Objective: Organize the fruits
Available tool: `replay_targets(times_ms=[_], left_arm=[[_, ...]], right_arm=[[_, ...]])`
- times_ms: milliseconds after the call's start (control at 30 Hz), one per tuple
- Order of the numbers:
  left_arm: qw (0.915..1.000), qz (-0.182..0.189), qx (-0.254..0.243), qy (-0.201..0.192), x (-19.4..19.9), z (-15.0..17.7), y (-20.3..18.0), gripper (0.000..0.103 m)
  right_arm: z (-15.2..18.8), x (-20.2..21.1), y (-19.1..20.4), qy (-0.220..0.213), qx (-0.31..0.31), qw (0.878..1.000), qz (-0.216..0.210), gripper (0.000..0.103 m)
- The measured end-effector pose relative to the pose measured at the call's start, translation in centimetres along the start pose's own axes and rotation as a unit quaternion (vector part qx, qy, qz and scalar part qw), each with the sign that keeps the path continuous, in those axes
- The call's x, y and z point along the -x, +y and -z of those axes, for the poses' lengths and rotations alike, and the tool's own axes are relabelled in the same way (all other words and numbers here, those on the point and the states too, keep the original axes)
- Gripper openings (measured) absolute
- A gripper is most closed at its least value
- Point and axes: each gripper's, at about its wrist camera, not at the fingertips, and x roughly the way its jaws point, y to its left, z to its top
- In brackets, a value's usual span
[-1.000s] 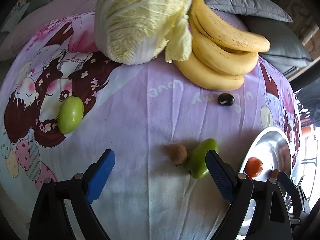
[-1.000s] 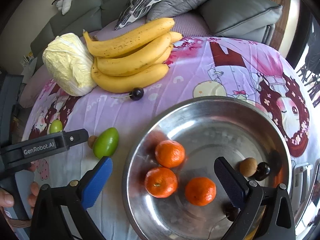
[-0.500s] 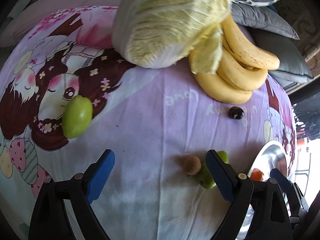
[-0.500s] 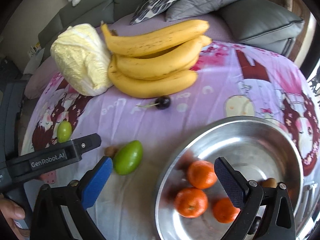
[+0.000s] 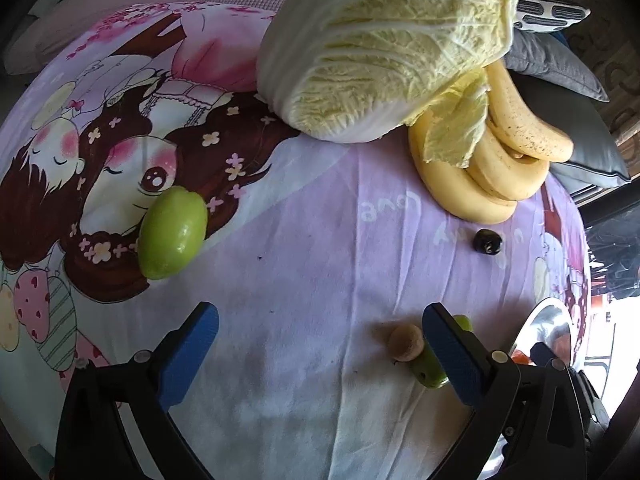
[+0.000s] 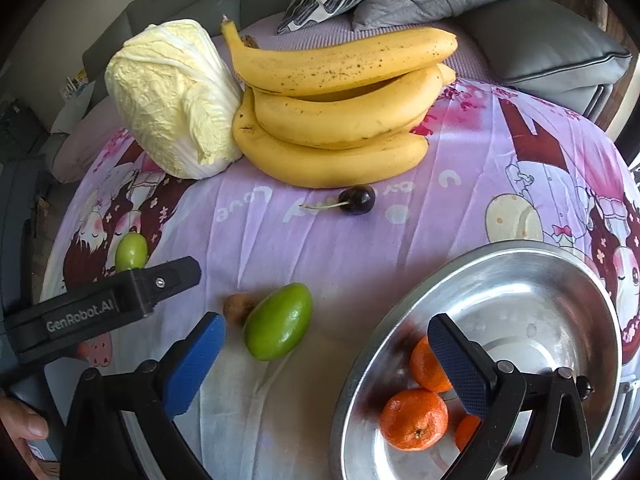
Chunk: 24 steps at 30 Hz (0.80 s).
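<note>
A purple cartoon-print cloth [image 6: 320,248] carries cabbage [image 6: 176,96], bananas [image 6: 340,112], a cherry [image 6: 358,199], two green fruits [image 6: 278,322] and a steel bowl [image 6: 560,280].

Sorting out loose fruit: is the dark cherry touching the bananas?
Apart. The right wrist view shows purple cloth between the cherry and the bananas.

Mandarins [image 6: 414,420] in steel bowl [image 6: 520,264]

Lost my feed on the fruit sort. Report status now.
Left gripper opening, fingers empty; right gripper open, empty. Three oranges in steel bowl. Two green fruits, brown fruit, cherry, bananas on cloth. Nothing blocking.
</note>
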Motion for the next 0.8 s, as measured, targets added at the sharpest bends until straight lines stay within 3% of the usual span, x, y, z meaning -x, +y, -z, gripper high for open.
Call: replay_targets(times_ms=[800], left_arm=[[0.9988, -0.030, 0.038, 0.010, -2.5, 1.2, 1.3, 0.101]], right_arm=[[0.3, -2.4, 2.6, 0.012, 0.031, 0.999, -0.034, 0.058]])
